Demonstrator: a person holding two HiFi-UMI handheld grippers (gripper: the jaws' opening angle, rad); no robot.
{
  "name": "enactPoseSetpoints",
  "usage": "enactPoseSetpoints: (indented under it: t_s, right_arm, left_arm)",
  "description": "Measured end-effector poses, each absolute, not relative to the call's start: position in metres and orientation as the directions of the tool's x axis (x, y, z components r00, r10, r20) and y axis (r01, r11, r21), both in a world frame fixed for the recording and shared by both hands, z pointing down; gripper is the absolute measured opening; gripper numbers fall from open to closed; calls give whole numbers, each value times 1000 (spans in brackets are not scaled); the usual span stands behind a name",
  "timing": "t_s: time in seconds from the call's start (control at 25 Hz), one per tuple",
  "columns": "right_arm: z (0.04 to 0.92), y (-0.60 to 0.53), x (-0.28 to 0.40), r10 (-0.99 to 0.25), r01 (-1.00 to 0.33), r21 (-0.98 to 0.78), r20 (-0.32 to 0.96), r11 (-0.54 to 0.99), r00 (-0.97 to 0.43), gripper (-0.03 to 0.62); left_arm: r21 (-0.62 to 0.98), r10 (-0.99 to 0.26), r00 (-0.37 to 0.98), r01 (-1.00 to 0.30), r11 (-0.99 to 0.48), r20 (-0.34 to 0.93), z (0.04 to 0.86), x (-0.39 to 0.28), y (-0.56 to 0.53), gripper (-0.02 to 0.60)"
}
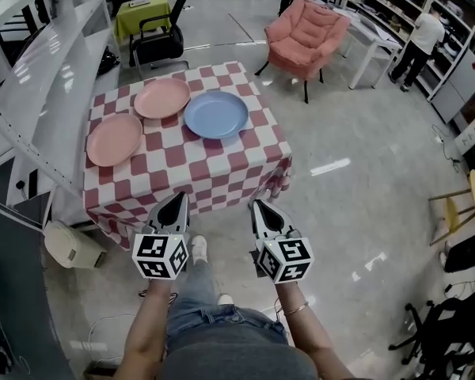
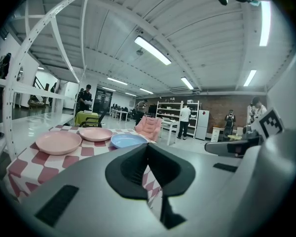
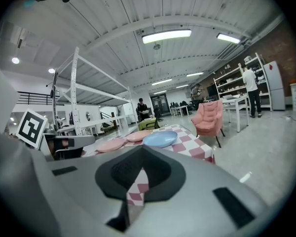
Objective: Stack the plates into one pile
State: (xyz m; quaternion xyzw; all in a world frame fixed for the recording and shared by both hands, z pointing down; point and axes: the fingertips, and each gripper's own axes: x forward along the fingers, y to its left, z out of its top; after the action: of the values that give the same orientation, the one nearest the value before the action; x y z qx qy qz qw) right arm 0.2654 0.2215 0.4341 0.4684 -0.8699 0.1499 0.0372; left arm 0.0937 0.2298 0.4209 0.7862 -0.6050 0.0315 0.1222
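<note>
- Left tongs (image 1: pixel 176 199) and right tongs (image 1: pixel 260 206): both pressed together on nothing, held just off the near edge of the tabletop (image 1: pixel 222 169) and pointing at it.
- Three plates on the checked cloth (image 1: pixel 182 182), none stacked yet: left pink plate (image 1: pixel 114 139), rear pink plate (image 1: pixel 162 98) and blue plate (image 1: pixel 216 114), each just beside its neighbour and well apart from the tongs.
- Probably stiff and light. Look like moulded plastic or melamine, but cannot tell the material for sure, so best treated as breakable.
- Smooth, satin surface: likely slippery under the pads, apt to swing or slide out of a shallow pinch.
- Shallow dishes with a low raised rim, so the rim is the only place to grip. Best taken at the near edge, one jaw above and one slid beneath.
- Risk of catching the cloth with the lower jaw and dragging the other plates along.
- Must open the tongs before reaching in.
- Sensible to leave one plate as the base and set the others down flat, centred, without dropping.
</note>
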Motion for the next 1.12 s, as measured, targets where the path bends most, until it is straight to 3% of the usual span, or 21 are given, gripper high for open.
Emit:
enactPoseSetpoints:
  t_s: [1.12]
  right_arm:
    - [454,-35,179,-873,-917,-217,295,335,-389,9]
  left_arm:
    - [212,-886,365,-926,-313,285,464,-16,-41,15]
